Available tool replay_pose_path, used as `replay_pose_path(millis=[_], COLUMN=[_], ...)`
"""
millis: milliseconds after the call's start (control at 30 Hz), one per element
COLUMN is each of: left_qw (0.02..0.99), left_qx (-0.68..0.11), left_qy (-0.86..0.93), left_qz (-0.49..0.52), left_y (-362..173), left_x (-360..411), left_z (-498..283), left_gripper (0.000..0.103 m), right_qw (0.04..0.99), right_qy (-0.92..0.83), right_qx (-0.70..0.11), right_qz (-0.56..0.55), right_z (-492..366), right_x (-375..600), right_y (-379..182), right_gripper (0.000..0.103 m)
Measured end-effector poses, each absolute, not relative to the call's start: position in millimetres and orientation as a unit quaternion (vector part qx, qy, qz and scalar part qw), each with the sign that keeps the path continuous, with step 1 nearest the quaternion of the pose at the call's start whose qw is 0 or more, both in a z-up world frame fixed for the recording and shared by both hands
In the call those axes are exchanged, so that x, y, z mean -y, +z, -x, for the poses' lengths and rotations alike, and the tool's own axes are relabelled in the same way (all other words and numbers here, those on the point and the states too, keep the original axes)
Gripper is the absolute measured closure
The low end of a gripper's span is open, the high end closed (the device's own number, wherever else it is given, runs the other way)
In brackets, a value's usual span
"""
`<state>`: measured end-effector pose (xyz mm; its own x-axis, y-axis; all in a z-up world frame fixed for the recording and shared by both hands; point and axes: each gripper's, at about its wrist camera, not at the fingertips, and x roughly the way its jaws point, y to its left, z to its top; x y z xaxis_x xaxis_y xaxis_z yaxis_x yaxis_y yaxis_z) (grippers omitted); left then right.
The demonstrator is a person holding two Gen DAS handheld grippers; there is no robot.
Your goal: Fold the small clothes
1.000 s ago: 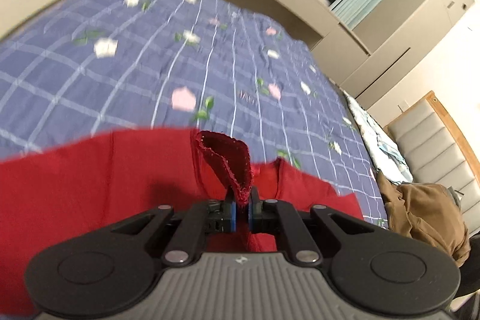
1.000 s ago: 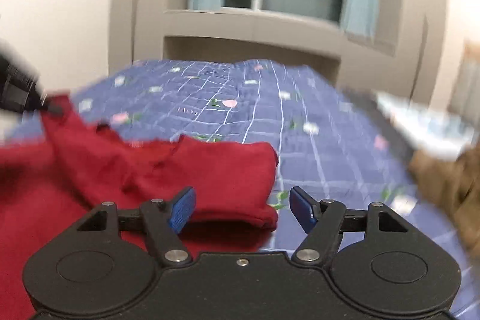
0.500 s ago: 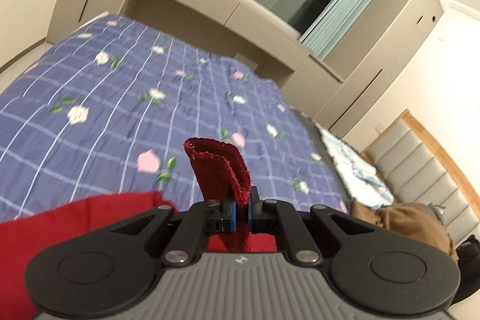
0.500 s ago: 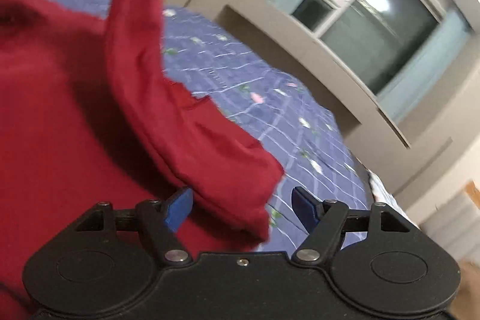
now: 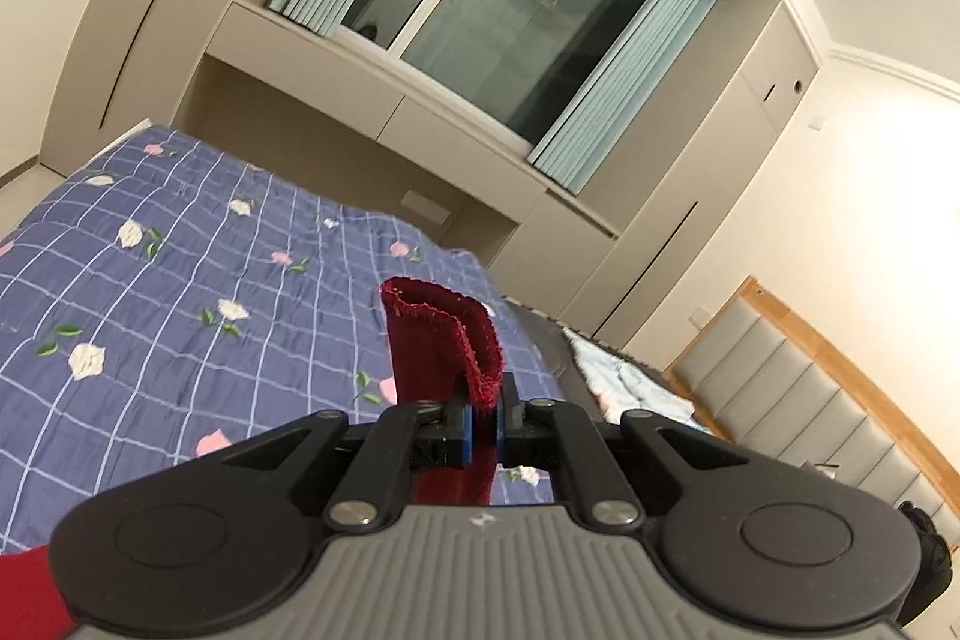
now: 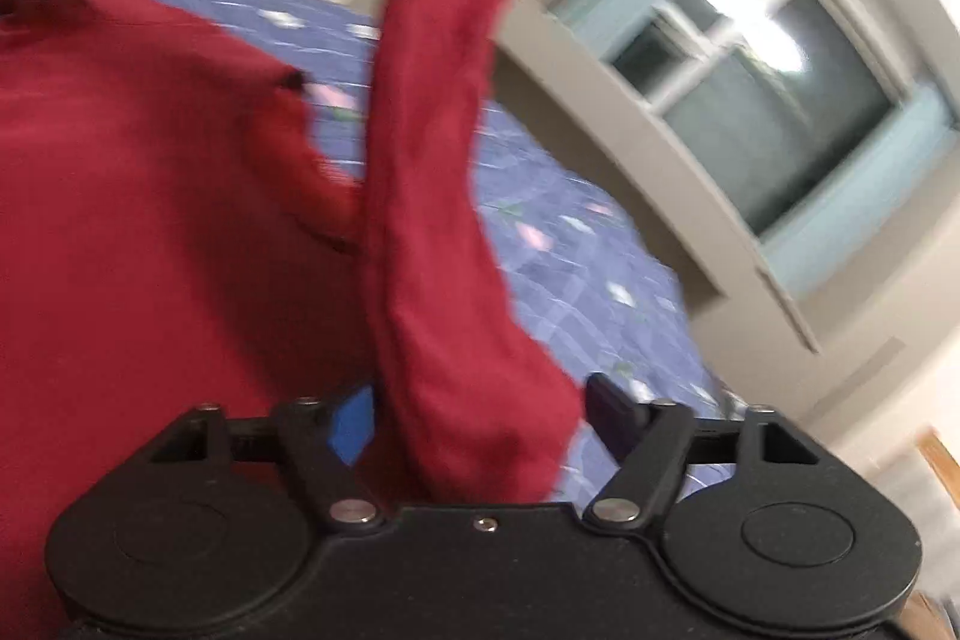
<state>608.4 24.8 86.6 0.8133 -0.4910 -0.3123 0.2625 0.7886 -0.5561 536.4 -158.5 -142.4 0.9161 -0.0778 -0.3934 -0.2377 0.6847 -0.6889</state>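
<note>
Red garment (image 6: 150, 220) — soft, light, limp knit. My left claw (image 5: 480, 427) clamps its hem; my right claw (image 6: 474, 415), jaws just closing, straddles a hanging fold — unpinched.

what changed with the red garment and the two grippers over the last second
The left gripper lifted its pinched edge of the red garment clear of the blue floral bedspread. The right gripper rolled and its jaws have been closing around a hanging fold, not yet clamped. The left grip stayed shut.
</note>
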Motion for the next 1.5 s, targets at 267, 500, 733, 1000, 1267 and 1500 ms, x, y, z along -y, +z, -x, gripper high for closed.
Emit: replay_pose_path(millis=[267, 500, 733, 1000, 1267, 1500], left_qw=[0.924, 0.924, 0.940, 0.953, 0.924, 0.921], left_qx=[-0.224, -0.286, -0.190, -0.212, -0.353, -0.387], left_qy=[-0.189, -0.159, -0.172, -0.142, -0.061, -0.030], left_qz=[0.244, 0.198, 0.223, 0.163, 0.131, 0.038], left_y=[70, -8, 30, 2, -99, -104], left_x=[-45, -58, -80, -108, -141, -118], left_z=[-603, -598, -605, -582, -550, -538], left_gripper=[0.097, 0.097, 0.097, 0.097, 0.097, 0.081], right_qw=[0.936, 0.929, 0.933, 0.920, 0.908, 0.904], right_qy=[-0.100, -0.103, -0.108, -0.048, -0.020, -0.010], right_qx=[-0.169, -0.201, -0.159, -0.212, -0.247, -0.271], right_qz=[0.293, 0.294, 0.304, 0.325, 0.339, 0.329], right_z=[-548, -551, -544, -534, -525, -529], right_x=[212, 222, 206, 194, 187, 193], right_y=[-112, -129, -119, -140, -148, -147], right_gripper=[0.074, 0.071, 0.061, 0.068, 0.070, 0.069])
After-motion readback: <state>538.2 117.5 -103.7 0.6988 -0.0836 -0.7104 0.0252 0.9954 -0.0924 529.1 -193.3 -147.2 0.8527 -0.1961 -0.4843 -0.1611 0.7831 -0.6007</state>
